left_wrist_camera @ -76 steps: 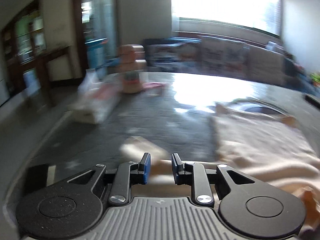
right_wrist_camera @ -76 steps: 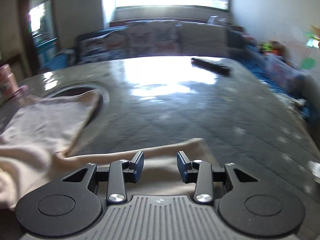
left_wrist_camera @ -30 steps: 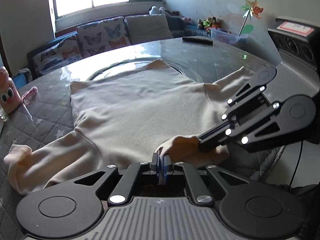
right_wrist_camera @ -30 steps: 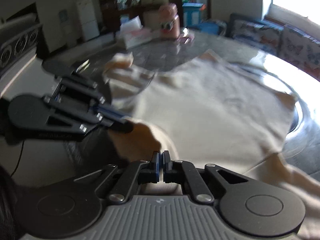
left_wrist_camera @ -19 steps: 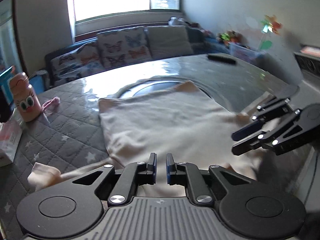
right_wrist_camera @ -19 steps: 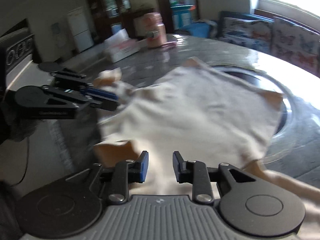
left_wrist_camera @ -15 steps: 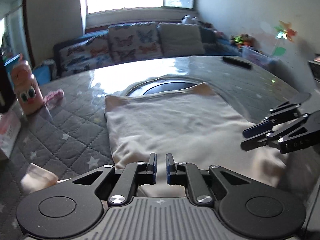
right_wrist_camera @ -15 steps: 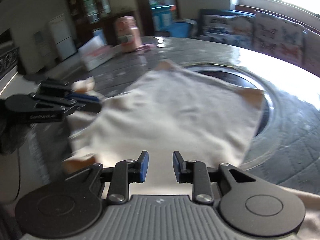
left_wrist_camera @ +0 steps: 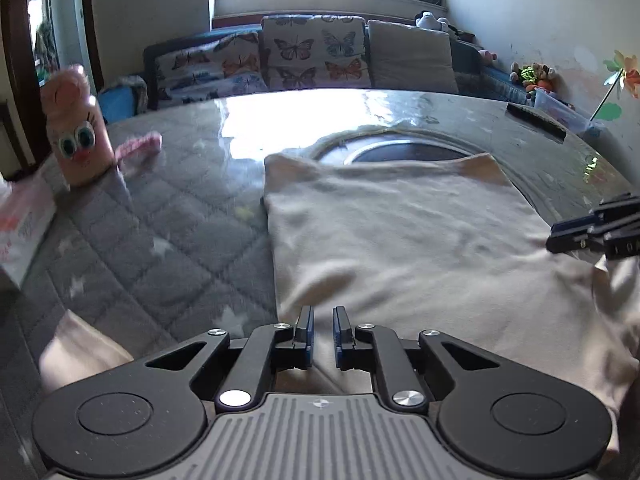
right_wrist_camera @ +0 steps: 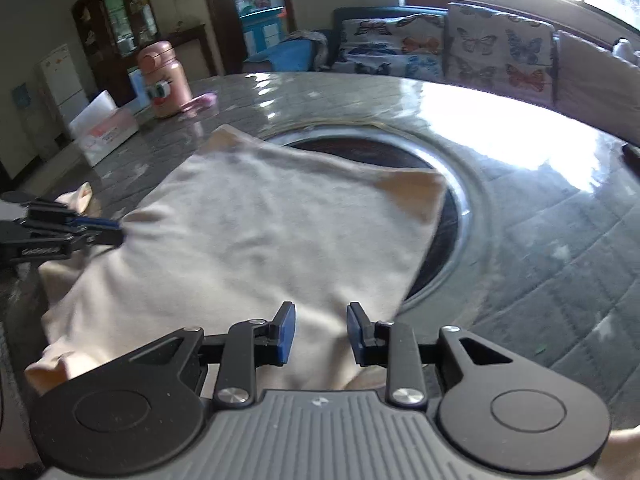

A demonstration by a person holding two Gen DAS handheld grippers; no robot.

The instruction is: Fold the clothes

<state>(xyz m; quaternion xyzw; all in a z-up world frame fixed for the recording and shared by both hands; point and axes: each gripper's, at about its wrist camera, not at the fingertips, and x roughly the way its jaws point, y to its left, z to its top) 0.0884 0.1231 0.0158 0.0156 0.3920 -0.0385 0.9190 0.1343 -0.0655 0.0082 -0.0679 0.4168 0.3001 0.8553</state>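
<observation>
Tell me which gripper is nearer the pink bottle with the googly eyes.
Left. The left gripper sits at the cream garment's edge on the pink bottle's side; the right gripper is across the garment from it.

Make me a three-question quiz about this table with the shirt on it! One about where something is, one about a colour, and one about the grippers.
1. Where does the pink bottle with googly eyes stand?
A. On the table, left of the shirt
B. On top of the shirt
C. On the sofa

2. What colour is the shirt?
A. Dark blue
B. Cream
C. Bright red

3. How is the right gripper now?
A. Squeezing a sleeve
B. Holding the bottle
C. Open, holding nothing

Answers:
1. A, it stands on the quilted cover, apart from the cloth.
2. B, the whole garment is pale cream.
3. C, its jaws have just been opening and stand apart over the cloth, pressing nothing.
</observation>
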